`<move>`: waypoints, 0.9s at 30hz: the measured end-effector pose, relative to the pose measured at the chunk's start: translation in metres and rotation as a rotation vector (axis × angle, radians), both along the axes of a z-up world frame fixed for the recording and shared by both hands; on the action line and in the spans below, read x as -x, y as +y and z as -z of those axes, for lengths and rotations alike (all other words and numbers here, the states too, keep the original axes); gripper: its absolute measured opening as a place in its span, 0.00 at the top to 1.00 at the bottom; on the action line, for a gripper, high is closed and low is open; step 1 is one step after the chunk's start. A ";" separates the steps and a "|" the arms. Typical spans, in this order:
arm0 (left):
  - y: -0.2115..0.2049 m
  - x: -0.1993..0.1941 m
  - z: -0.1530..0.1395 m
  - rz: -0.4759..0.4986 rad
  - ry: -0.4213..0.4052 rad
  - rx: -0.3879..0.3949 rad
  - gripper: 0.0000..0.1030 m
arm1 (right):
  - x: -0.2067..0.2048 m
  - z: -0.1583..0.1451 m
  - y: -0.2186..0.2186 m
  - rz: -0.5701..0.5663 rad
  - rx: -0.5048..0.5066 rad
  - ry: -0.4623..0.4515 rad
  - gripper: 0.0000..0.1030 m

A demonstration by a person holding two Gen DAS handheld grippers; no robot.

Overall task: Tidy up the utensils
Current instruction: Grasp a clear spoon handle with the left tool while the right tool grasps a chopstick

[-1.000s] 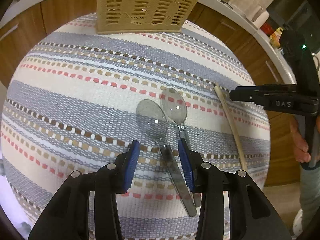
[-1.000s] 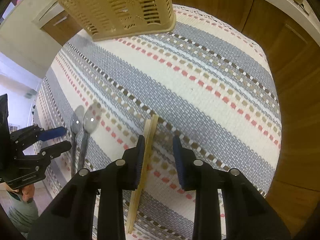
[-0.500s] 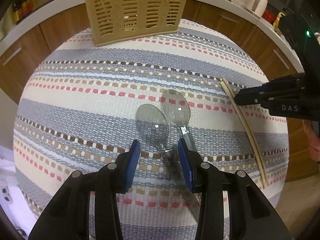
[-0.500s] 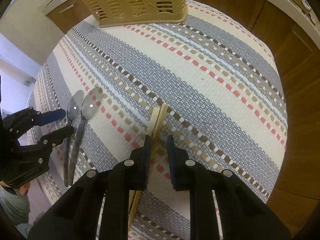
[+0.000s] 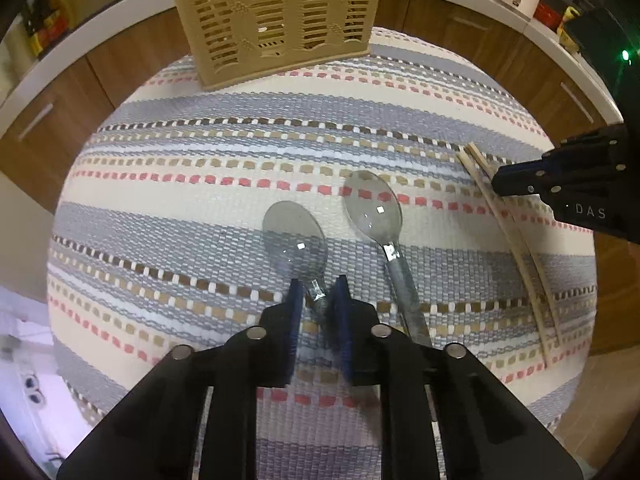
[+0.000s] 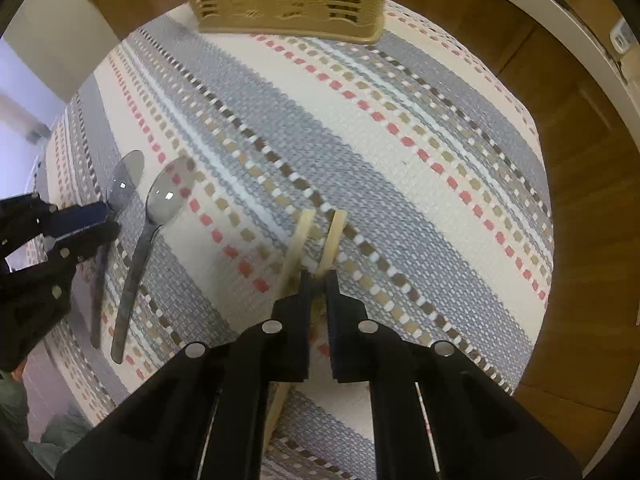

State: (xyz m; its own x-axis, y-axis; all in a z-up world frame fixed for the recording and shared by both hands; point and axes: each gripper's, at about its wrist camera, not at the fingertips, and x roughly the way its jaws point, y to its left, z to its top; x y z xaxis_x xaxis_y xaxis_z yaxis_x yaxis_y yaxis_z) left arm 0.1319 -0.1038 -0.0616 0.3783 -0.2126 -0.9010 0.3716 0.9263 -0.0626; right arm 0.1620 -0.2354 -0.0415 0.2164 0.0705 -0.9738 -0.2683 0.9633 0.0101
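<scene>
Two metal spoons lie side by side on the striped mat. My left gripper (image 5: 317, 292) is shut on the neck of the left spoon (image 5: 295, 236), whose bowl points away from me. The second spoon (image 5: 374, 210) lies free just to its right. Two wooden chopsticks (image 5: 516, 240) lie at the right. My right gripper (image 6: 316, 280) is shut on one chopstick (image 6: 331, 240), which rises from between the pads; the other chopstick (image 6: 294, 248) lies just left of them. The tan slotted utensil basket (image 5: 276, 12) stands at the far edge of the mat.
The striped woven mat (image 5: 200, 184) covers a round table. Brown cabinets and a white counter (image 5: 500, 12) curve behind it. The right gripper (image 5: 560, 176) shows in the left wrist view, and the left gripper (image 6: 60, 228) in the right wrist view.
Both grippers have closed: the left on the left spoon's neck, the right on one chopstick, whose tip has spread from the other. Both views have moved nearer the basket.
</scene>
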 end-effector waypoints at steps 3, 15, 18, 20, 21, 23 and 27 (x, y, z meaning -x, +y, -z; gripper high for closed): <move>0.011 -0.013 -0.002 -0.028 0.011 0.068 0.94 | -0.007 0.000 -0.013 0.032 -0.030 0.007 0.95; 0.028 -0.039 -0.004 -0.026 0.076 0.012 0.74 | -0.026 -0.001 0.002 -0.026 0.029 0.075 0.88; 0.020 -0.045 -0.005 -0.006 0.091 -0.034 0.74 | -0.025 -0.001 0.012 -0.051 0.071 0.054 0.89; 0.015 -0.051 -0.006 0.004 0.098 -0.059 0.77 | -0.019 -0.003 0.020 -0.067 0.087 0.033 0.91; 0.012 -0.054 -0.006 0.007 0.095 -0.093 0.86 | -0.018 -0.004 0.021 -0.074 0.091 0.022 0.92; 0.008 -0.057 -0.008 0.014 0.084 -0.119 0.91 | -0.007 -0.007 0.029 -0.073 0.081 0.011 0.96; 0.011 -0.056 -0.020 0.001 0.031 -0.018 0.91 | -0.006 -0.018 0.022 -0.064 0.004 -0.032 0.96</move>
